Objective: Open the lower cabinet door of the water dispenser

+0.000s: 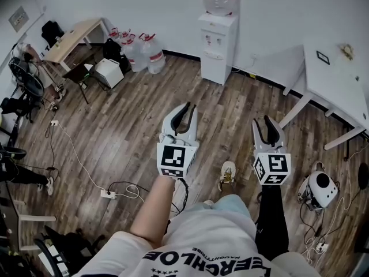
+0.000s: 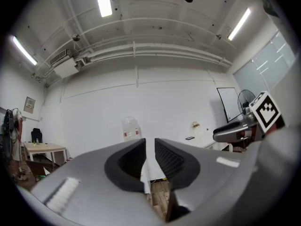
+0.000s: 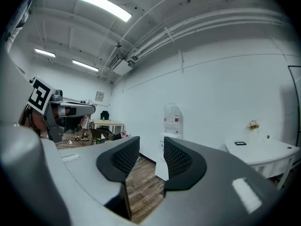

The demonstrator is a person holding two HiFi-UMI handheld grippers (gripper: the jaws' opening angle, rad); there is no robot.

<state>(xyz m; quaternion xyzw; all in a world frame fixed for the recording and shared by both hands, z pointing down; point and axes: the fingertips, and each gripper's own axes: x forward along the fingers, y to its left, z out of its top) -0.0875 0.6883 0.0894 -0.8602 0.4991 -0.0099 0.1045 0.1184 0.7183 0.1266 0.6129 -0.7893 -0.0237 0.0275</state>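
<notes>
Against the far wall (image 1: 144,4) we see one water dispenser (image 1: 218,45) and three bottles (image 1: 141,52). We hold two grippers level, well short of it: left gripper (image 1: 185,106) fingers together, right gripper (image 1: 265,120) fingers parted, both empty.

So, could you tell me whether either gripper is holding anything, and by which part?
Nothing is held: the left gripper is shut, the right gripper open, both empty and far from the water dispenser.

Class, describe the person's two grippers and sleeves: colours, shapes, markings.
The left gripper and right gripper have light grey bodies and curved black ribbed fingers, each with a cube of black-and-white square markers. The right arm wears a long black sleeve; the left arm is bare below a white T-shirt.
</notes>
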